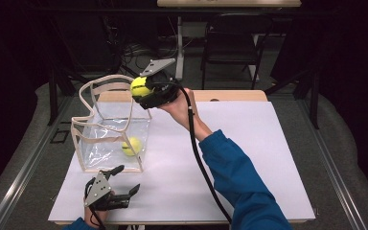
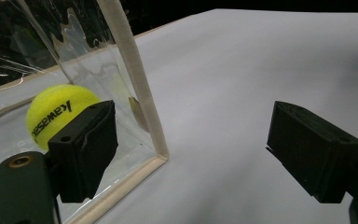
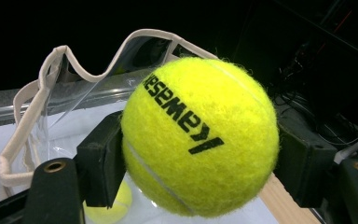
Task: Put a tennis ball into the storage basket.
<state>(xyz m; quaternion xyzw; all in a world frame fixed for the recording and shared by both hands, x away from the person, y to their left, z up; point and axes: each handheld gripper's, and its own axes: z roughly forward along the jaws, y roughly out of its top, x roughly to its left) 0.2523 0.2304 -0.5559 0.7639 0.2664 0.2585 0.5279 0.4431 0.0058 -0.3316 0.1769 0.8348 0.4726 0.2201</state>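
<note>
Altogether two tennis balls [image 1: 140, 87], one bag [image 1: 106, 129].

Overhead light falls on the white table [image 1: 249, 143] — bright there, surroundings nearly black. Glare streaks the clear bag [image 2: 37, 42] beyond the left gripper's jaws. Between the right gripper's jaws the tennis ball [image 3: 200, 135] is sharp and evenly lit; background dim, soft — slight grain throughout.

Right gripper [image 1: 146, 92] clamping tennis ball [image 1: 139, 87], above clear bag [image 1: 110, 129]
</note>
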